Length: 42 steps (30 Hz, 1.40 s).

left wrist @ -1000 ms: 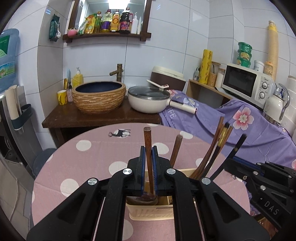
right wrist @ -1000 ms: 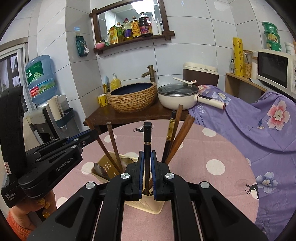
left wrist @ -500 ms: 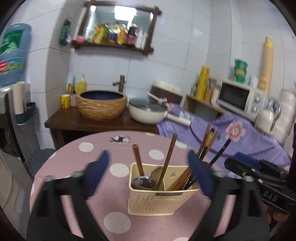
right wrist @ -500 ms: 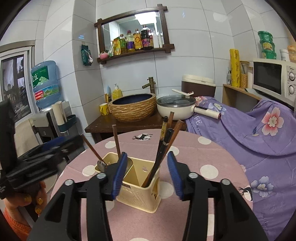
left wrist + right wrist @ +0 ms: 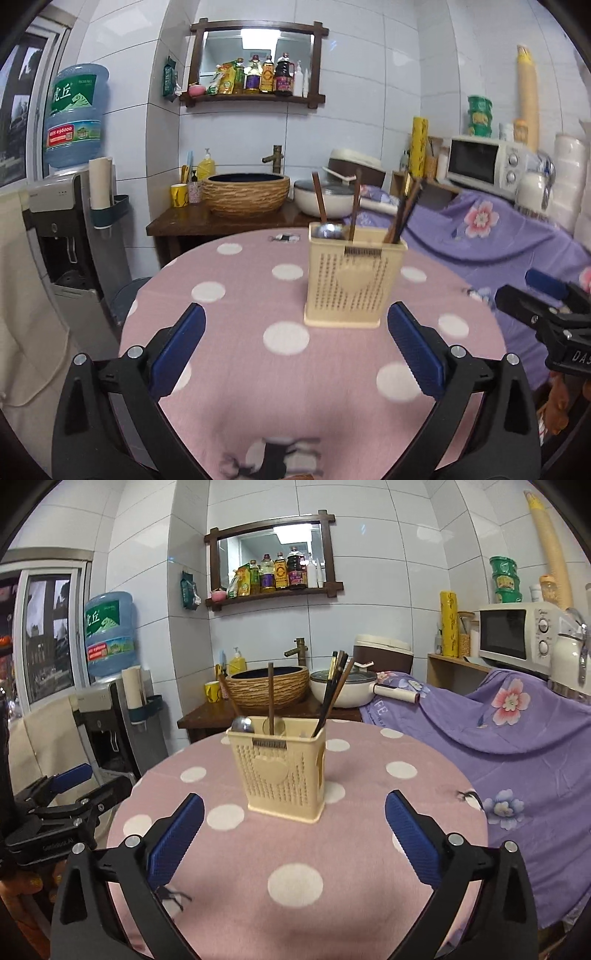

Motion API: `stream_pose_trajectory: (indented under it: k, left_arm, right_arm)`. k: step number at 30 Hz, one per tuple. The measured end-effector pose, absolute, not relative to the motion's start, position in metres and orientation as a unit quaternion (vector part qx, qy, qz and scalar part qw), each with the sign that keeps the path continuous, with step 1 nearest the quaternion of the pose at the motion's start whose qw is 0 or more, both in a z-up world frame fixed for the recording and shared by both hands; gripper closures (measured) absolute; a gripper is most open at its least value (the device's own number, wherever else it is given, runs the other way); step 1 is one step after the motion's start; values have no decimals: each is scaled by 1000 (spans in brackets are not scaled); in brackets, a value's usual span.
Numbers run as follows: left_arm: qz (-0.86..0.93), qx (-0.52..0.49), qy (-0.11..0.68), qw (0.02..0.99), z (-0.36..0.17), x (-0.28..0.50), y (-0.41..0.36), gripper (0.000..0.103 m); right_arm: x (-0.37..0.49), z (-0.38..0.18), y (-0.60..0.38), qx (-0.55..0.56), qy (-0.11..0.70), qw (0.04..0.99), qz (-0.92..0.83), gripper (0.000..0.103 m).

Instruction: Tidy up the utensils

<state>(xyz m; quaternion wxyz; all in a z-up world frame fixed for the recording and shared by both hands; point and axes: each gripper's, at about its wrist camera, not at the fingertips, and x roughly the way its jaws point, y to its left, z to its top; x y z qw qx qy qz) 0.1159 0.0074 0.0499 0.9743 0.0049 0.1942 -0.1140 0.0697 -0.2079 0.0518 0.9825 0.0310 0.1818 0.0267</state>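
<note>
I see the cream perforated utensil holder (image 5: 284, 771) upright on the table, spoons (image 5: 242, 724) in its left compartment, chopsticks (image 5: 334, 686) leaning right.

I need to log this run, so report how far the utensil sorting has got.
Looks essentially done. Done: the cream utensil holder stands upright on the pink dotted table, with spoons in its left compartment and chopsticks in its right. In hand: nothing; the left hand-held gripper and right hand-held gripper are both open and empty, short of the holder. Left: no loose utensils show on the table.
</note>
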Motion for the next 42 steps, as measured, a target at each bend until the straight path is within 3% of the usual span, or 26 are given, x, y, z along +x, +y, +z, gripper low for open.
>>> stream_pose_trajectory:
  k: [7, 16, 42]
  left_arm:
    - [-95, -17, 201, 975, 26, 55, 19, 6]
    - [-99, -23, 178, 979, 20, 16, 16, 6]
    - [-89, -20, 155, 984, 32, 7, 12, 6]
  right_arm:
    - [15, 33, -200, -20, 151, 988, -8, 6]
    - [-26, 26, -196, 0, 128, 992, -9, 6]
    - [-38, 24, -185, -20, 118, 993, -7, 6]
